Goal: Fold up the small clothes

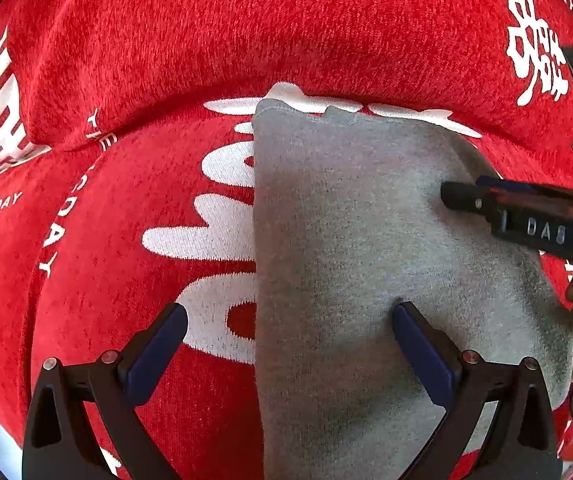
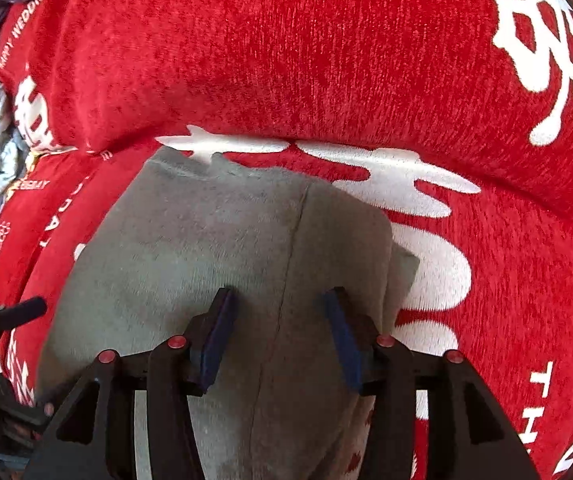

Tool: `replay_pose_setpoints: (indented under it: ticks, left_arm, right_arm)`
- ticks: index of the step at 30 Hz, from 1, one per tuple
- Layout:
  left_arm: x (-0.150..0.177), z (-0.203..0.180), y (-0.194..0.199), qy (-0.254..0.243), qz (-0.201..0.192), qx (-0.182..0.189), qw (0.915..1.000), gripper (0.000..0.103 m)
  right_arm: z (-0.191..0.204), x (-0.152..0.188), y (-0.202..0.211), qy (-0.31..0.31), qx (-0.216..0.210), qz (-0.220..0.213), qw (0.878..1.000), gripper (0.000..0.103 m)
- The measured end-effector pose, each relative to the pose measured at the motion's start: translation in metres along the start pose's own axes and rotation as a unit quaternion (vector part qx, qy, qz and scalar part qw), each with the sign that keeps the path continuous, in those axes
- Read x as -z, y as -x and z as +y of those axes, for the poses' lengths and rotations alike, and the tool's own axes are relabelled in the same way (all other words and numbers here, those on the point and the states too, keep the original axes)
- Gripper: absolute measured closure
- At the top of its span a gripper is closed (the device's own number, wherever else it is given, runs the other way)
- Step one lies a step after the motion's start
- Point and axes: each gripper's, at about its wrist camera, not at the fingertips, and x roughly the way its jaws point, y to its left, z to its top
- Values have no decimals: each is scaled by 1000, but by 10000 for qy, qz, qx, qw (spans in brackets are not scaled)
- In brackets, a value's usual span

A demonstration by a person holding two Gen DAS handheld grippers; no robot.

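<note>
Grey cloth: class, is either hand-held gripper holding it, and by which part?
Neither. Both the left hand-held gripper and right hand-held gripper are open over the grey cloth, gripping nothing.

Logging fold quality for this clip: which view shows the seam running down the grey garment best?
The right wrist view. The seam runs from the garment's far edge down between the open right gripper. In the left wrist view, the grey garment shows only plain cloth, no seam, with the open left gripper straddling its left edge.
</note>
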Motion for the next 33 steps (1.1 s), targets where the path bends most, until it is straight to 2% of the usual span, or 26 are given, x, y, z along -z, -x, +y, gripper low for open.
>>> replay_pose_setpoints:
  ticks: [2, 5, 8, 11, 13, 15, 18, 20, 22, 24, 26, 29, 31, 33]
  left_arm:
    - [1, 0, 0, 16, -22, 18, 10000, 0]
    - [1, 1, -1, 30, -37, 31, 10000, 0]
    - [2, 1, -1, 27, -38, 25, 10000, 0]
    - [1, 1, 1, 0, -25, 57, 10000, 0]
    - [-3, 9, 5, 83, 62, 218, 9997, 0]
    - [-8, 21, 13, 315, 46, 434, 9985, 0]
    - [-18, 42, 25, 723, -242, 648, 9950, 0]
    - [-26, 49, 23, 895, -175, 676, 9935, 0]
    - [-27, 46, 16, 842, -37, 684, 9941, 0]
    - [-18, 35, 8, 588, 103, 510, 9969, 0]
    - [-4, 25, -1, 334, 170, 319, 9988, 0]
    - [13, 31, 3, 510, 40, 480, 9975, 0]
    - [14, 36, 8, 571, 82, 592, 9966, 0]
    - [16, 41, 17, 563, 82, 591, 9966, 0]
  right_arm:
    - [4, -7, 4, 11, 113, -8, 9999, 47]
    - [9, -16, -9, 251, 478, 135, 9985, 36]
    - [8, -19, -22, 358, 508, 186, 9979, 28]
    - [2, -24, -13, 76, 437, 251, 9987, 28]
    - [3, -21, 5, -2, 462, 64, 9989, 27]
    - [5, -10, 31, -35, 359, -185, 9992, 27]
    - [12, 10, 60, 26, 214, -448, 9988, 27]
    - [20, 27, 76, 101, 101, -570, 9983, 27]
    - [30, 48, 86, 168, -81, -657, 9977, 27]
    - [41, 63, 88, 245, -188, -678, 9972, 27]
    - [51, 82, 84, 429, -270, -574, 9971, 27]
    - [54, 114, 71, 625, -39, -320, 9975, 26]
    - [42, 127, 65, 377, -224, -11, 9990, 26]
    - [27, 139, 68, 52, -371, -52, 9993, 25]
